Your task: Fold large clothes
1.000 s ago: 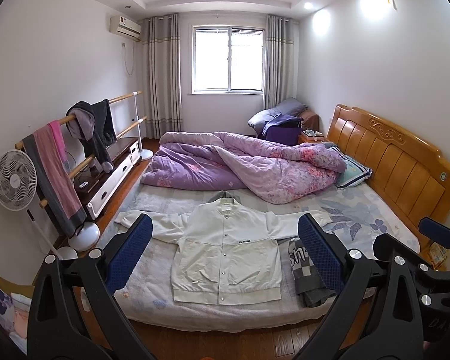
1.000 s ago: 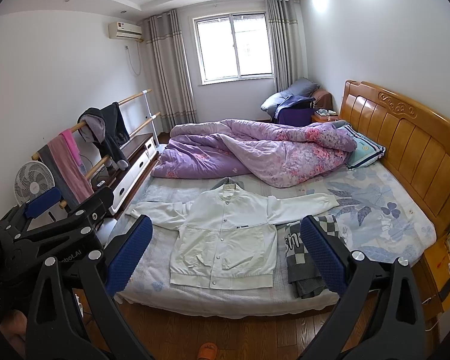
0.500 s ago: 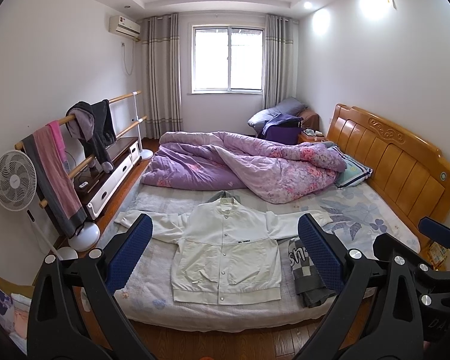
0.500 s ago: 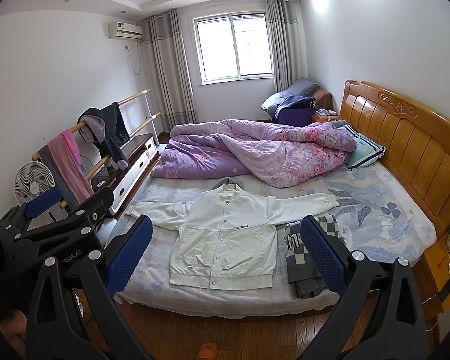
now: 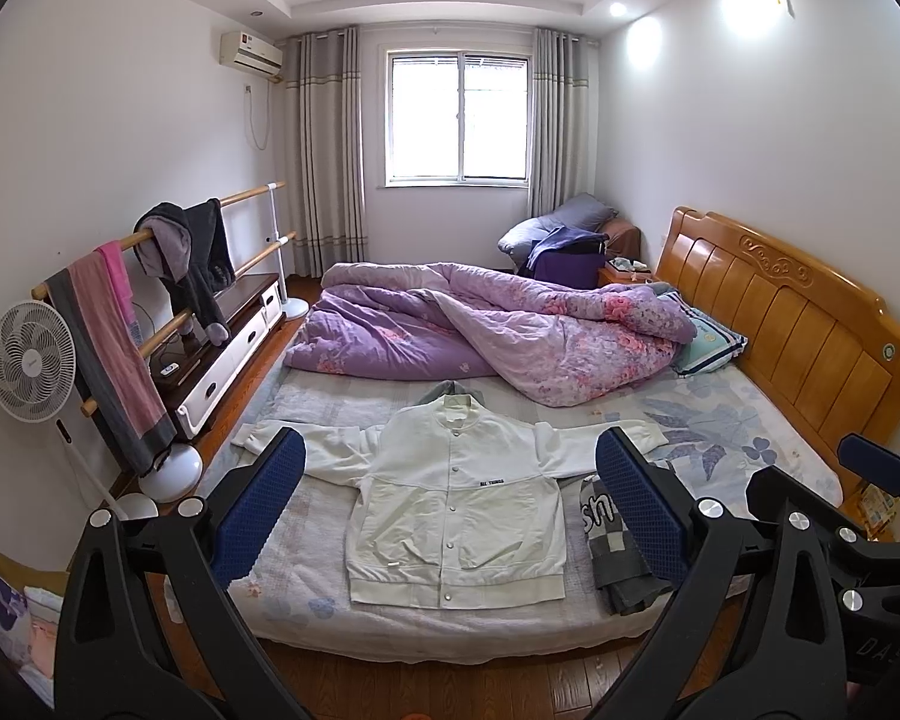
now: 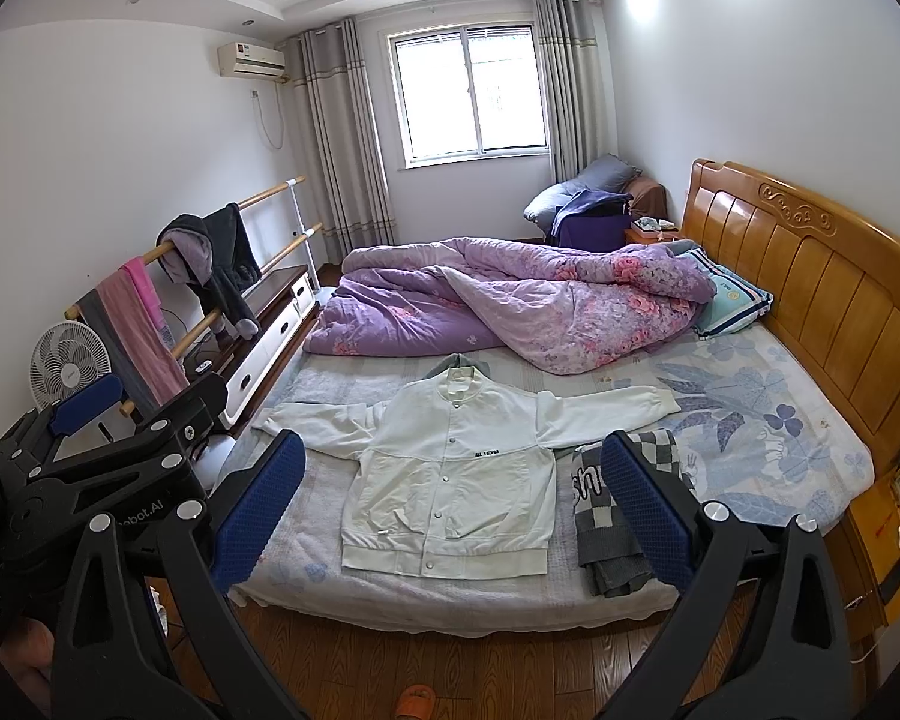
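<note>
A white button-front jacket lies flat on the bed, front up, with both sleeves spread out sideways; it also shows in the right wrist view. My left gripper is open and empty, held in the air in front of the bed's near edge. My right gripper is open and empty too, beside the left one. The right gripper's body shows at the right edge of the left wrist view. The left gripper's body shows at the left of the right wrist view.
A folded checkered grey garment lies right of the jacket. A purple quilt is heaped at the far side of the bed. A wooden headboard stands at right. A clothes rail and a fan stand at left.
</note>
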A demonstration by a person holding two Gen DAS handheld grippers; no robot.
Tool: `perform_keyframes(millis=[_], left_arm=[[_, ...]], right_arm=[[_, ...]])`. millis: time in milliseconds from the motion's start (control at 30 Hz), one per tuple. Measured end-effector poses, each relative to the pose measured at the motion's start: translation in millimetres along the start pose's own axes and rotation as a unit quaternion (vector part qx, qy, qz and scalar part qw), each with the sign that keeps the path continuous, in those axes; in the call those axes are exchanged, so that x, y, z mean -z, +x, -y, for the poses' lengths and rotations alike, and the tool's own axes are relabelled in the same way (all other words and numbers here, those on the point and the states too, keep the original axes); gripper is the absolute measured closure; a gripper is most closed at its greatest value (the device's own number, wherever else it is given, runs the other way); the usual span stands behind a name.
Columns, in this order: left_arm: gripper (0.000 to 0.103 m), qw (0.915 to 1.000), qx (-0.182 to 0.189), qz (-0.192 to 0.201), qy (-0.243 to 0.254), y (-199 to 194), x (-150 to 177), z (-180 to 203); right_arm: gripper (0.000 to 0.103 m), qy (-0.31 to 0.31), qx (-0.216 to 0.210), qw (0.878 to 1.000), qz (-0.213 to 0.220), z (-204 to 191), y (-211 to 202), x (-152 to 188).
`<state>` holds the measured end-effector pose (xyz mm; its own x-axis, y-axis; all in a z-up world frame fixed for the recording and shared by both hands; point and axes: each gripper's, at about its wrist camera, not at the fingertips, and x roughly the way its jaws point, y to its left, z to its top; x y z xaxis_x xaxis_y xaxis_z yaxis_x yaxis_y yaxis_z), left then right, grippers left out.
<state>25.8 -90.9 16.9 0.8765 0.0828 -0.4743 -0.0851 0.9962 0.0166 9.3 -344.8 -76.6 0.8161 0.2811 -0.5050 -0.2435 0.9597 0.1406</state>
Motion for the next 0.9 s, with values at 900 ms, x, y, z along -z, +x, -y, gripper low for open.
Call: perform_keyframes(millis=[900], left_arm=[[0.005, 1.0000, 0.000, 0.000, 0.000, 0.7, -1.4, -1.4]], right_arm=[[0.008, 0.001, -0.001, 1.000, 0.000, 2.0, 0.1, -2.0]])
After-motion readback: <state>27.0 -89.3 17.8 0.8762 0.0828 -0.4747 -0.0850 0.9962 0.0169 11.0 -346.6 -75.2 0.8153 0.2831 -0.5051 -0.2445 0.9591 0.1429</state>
